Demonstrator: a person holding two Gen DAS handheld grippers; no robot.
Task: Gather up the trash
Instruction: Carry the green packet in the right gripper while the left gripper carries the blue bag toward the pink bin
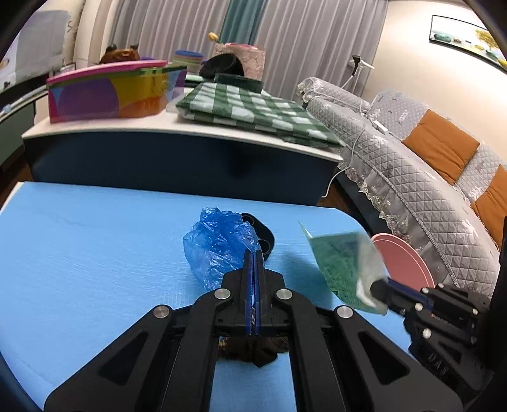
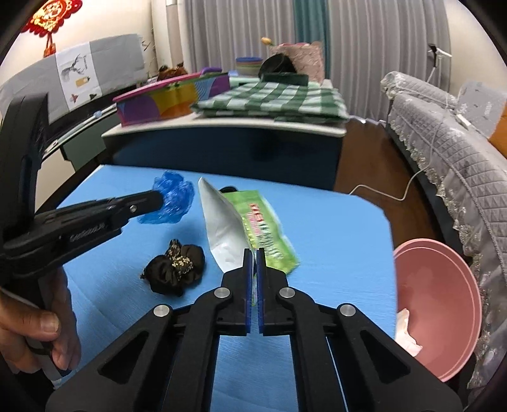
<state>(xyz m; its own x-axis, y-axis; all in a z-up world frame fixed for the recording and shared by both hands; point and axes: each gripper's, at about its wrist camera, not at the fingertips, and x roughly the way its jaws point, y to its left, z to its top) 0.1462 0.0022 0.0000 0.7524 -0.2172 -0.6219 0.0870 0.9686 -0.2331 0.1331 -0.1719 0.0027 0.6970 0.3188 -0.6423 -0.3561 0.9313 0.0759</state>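
— Above the blue table (image 2: 332, 228), what's held?
— A crinkled blue plastic bag (image 1: 218, 245), pinched by the left gripper (image 1: 253, 256); a flat green-and-silver wrapper (image 2: 253, 228), clamped by the right gripper (image 2: 252, 256).
— Poses?
— Both angled downward, a hand (image 2: 38, 329) gripping the left handle.

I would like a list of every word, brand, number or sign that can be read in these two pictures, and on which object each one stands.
No text can be read with certainty.
Green snack wrapper, held in the right tongs: red and white lettering, too blurred to read.
Left tongs, side of the body: embossed lettering, too faint to read.
Red hanging ornament on the wall: a gold sign, too small to read.
Grey cover with a deer picture: no legible words.
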